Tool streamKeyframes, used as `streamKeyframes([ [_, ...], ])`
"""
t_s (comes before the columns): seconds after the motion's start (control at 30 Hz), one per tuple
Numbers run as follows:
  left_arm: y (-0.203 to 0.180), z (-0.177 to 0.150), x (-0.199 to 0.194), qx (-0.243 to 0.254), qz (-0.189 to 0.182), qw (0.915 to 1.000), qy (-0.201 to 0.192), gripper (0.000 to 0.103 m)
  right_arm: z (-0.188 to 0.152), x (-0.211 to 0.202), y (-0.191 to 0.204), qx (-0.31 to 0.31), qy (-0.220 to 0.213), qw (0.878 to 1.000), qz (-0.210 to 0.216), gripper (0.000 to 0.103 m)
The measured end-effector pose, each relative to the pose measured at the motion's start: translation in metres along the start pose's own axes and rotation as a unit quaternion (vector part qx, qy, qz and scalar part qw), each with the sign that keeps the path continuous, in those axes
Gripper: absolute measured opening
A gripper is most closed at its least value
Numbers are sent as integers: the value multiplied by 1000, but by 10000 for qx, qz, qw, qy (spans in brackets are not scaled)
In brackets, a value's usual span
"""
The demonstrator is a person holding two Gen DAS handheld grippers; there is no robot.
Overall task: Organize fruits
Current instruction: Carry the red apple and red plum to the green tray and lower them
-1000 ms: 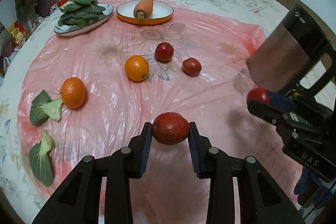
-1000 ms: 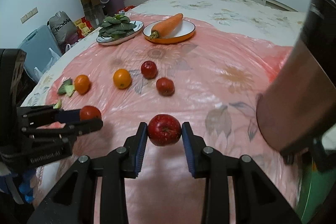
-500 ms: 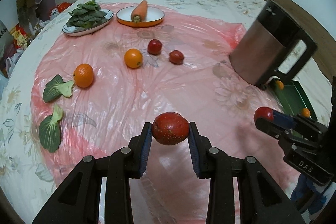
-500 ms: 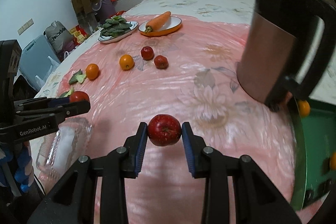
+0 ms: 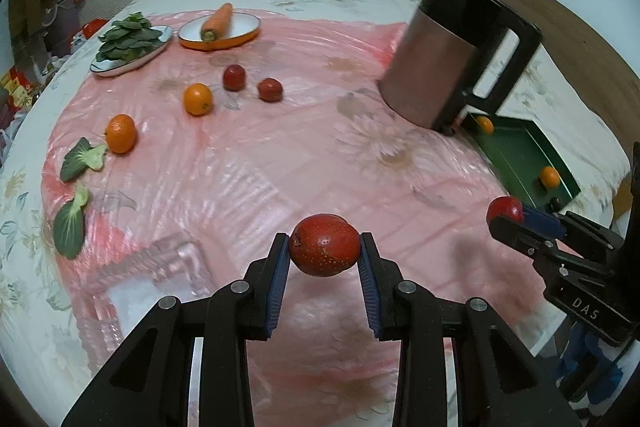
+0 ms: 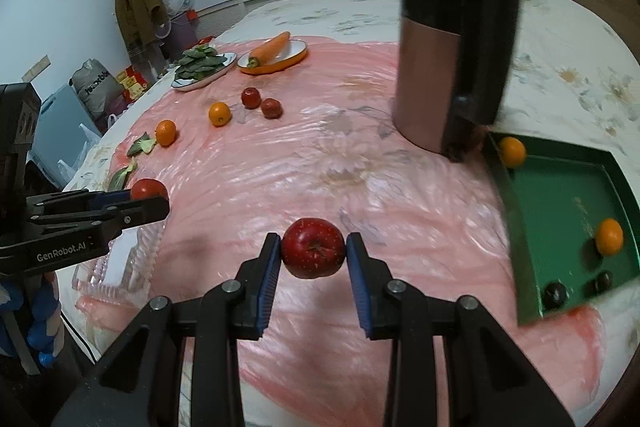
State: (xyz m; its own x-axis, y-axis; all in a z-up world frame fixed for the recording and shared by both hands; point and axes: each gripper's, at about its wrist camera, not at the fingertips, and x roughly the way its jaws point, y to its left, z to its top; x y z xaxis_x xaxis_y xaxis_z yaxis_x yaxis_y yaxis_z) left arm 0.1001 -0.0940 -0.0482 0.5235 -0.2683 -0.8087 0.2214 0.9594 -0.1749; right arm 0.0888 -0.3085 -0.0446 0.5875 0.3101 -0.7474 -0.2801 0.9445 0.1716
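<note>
My left gripper (image 5: 325,247) is shut on a red apple (image 5: 325,245) and holds it above the pink cloth. My right gripper (image 6: 313,250) is shut on another red apple (image 6: 313,247), also held in the air. Each gripper shows in the other's view, the right gripper (image 5: 505,213) and the left gripper (image 6: 149,191). A green tray (image 6: 568,199) at the right holds two oranges (image 6: 609,235) and small dark fruits. Two oranges (image 5: 197,99) and two red apples (image 5: 270,89) lie on the cloth farther back.
A copper and black kettle (image 6: 452,67) stands beside the green tray. A clear plastic tray (image 5: 152,275) lies at the near left. A plate of greens (image 5: 130,47) and a plate with a carrot (image 5: 218,27) sit at the back. Loose leaves (image 5: 70,227) lie left.
Both grippers have pulled back and up from the table with their apples still held. The kettle, green tray and clear plastic tray have come into view.
</note>
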Motion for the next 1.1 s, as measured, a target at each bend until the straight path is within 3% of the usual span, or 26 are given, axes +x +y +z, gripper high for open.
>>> streamKeyframes([
  [0.53,-100,5,15,890,-235,9955,232,29,-36,-46,-106,903,-345,9943,-458,30],
  [1.1,-241,43,70,1923,-881,9765,409,29,-39,-43,-224,1483,-451,9832,-966,30],
])
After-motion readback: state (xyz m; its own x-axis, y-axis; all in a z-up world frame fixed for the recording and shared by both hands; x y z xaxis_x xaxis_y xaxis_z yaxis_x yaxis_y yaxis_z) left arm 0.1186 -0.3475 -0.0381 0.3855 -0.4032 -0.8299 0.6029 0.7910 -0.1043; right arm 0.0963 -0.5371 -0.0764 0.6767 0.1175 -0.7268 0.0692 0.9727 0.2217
